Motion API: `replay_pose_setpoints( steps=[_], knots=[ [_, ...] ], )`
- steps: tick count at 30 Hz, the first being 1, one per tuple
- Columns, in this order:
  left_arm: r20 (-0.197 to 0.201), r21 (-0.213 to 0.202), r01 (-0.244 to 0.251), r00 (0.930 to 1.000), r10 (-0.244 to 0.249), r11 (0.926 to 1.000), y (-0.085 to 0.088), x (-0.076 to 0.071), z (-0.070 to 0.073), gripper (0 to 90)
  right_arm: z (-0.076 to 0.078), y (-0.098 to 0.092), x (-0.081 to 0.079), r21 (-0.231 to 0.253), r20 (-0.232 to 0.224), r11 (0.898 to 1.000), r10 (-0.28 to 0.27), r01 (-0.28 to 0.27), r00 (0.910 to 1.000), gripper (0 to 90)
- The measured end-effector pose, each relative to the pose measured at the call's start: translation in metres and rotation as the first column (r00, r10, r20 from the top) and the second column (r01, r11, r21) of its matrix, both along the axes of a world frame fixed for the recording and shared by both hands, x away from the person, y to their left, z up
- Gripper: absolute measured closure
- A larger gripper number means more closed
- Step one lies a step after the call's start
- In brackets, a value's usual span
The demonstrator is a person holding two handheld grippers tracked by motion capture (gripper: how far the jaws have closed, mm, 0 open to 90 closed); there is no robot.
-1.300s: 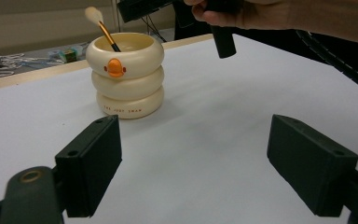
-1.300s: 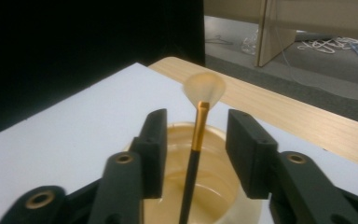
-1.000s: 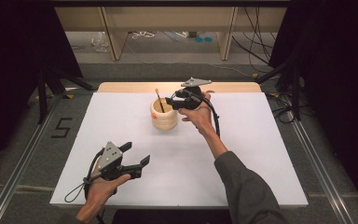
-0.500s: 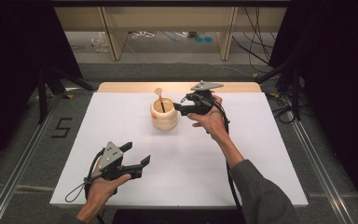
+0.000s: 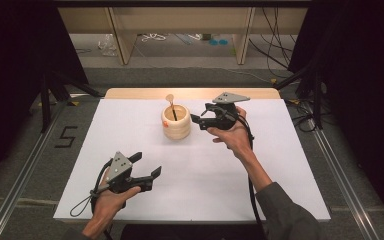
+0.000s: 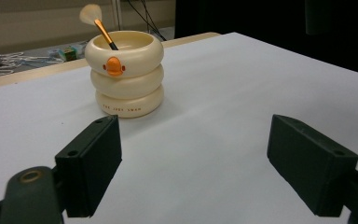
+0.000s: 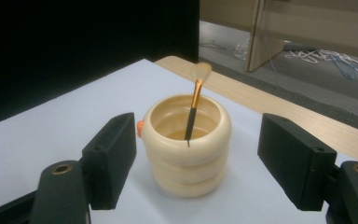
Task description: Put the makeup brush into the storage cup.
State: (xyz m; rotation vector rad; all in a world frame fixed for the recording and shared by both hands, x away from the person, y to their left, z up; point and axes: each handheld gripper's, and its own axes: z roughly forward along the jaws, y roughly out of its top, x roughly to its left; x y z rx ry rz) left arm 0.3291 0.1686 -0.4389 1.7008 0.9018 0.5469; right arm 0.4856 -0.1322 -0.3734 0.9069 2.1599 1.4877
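Note:
A cream cup (image 5: 176,125) shaped like three stacked rings, with an orange beak on its side, stands upright at the back middle of the white table (image 5: 260,170). A small brush (image 5: 171,106) with an orange and black handle leans inside it, bristles up. My right gripper (image 5: 199,122) hovers just right of the cup, apart from it. Its jaws have just been opening and stand open with nothing held. Its own view looks at the cup (image 7: 189,149) and brush (image 7: 193,109) beyond the right gripper (image 7: 198,140). My left gripper (image 5: 146,165) rests open near the front left, facing the cup (image 6: 126,74).
A wooden strip (image 5: 140,93) runs along the table's far edge. Behind it are wooden furniture legs (image 5: 120,40) and loose cables (image 5: 155,37) on the floor. Metal rails (image 5: 25,165) flank the table, and a "5" (image 5: 66,136) is marked on the floor at the left.
My right gripper has drawn back to the right, away from the cup, and its jaws have widened. The brush stays leaning in the cup. The left gripper has not moved.

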Motion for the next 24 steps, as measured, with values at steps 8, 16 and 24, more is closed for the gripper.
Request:
replay_pose_setpoints(
  steps=[8,16,24],
  knots=[
    [-0.01,-0.01,0.003,0.9999,-0.004,0.9999,-0.001,-0.001,0.001,17.2,-0.002,-0.007,-0.008,-0.007,-0.007,1.0,0.002,-0.003,1.0,29.2],
    [-0.061,-0.084,0.024,0.9977,-0.03,0.9962,-0.005,-0.006,0.0,17.2,-0.007,-0.014,-0.016,-0.006,0.021,1.0,-0.002,0.002,0.9998,29.0],
    [0.021,0.014,-0.009,0.9997,0.009,0.9999,0.002,-0.001,0.003,17.2,-0.016,-0.022,-0.026,0.001,-0.007,1.0,-0.005,0.005,1.0,25.8]
  ],
)
